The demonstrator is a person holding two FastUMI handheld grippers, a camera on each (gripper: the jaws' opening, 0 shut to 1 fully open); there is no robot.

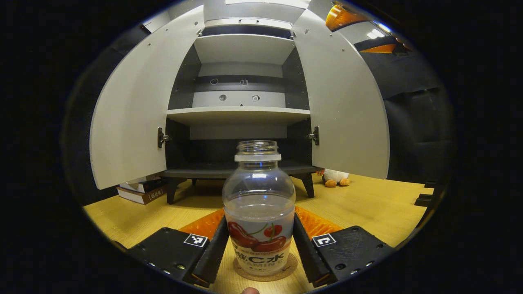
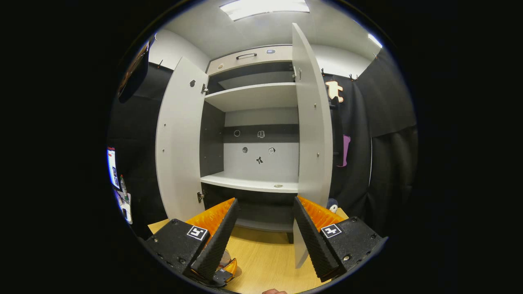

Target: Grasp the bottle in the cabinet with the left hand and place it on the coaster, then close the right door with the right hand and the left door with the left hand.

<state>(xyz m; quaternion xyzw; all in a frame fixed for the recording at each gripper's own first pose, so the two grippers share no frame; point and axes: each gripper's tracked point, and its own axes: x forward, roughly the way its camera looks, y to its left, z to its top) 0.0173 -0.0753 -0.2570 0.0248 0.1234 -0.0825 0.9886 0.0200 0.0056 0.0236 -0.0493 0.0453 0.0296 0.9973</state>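
Clear plastic bottle, capless, part full, stands on the round cork coaster on the wooden counter, near side of the open cabinet. Left gripper flanks its labelled lower body, fingers at the sides; contact unclear, so I cannot tell if it grips. Likely light, thin-walled, squashy, spill-prone: hold low on the label, gently. Right gripper is wide open, empty, facing the right door. Left door open too.

Left tongs sit low and level, fingers parted wide; right tongs are raised, spread open, gripping nothing.
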